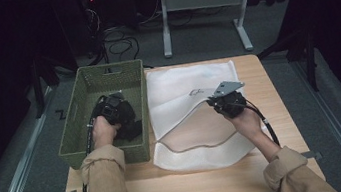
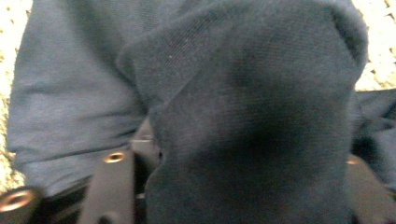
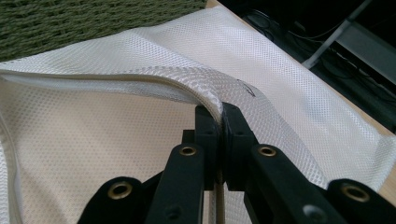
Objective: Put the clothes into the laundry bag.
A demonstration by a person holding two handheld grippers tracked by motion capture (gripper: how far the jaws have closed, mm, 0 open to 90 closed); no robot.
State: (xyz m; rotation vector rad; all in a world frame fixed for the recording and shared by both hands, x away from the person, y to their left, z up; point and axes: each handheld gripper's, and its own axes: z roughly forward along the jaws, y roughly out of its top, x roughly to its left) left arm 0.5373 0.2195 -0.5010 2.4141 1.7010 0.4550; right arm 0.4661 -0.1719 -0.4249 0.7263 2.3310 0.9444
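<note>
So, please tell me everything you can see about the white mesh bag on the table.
The white mesh bag looks like fine woven netting with a thicker zip-like border along its opening. It lies flat on the wooden table, right beside the green basket. Its mouth is open: the right claw is shut on the upper edge and lifts that layer, so the edge arches above the lower layer. A small dark mark sits near the pinched spot.

A green basket (image 1: pixel 88 95) stands at the table's left, its walls fencing in the left gripper (image 1: pixel 115 109) and dark cloth (image 2: pixel 243 116). Bare wooden table (image 1: pixel 196 183) lies open along the near edge; the basket's far corners seem free.
</note>
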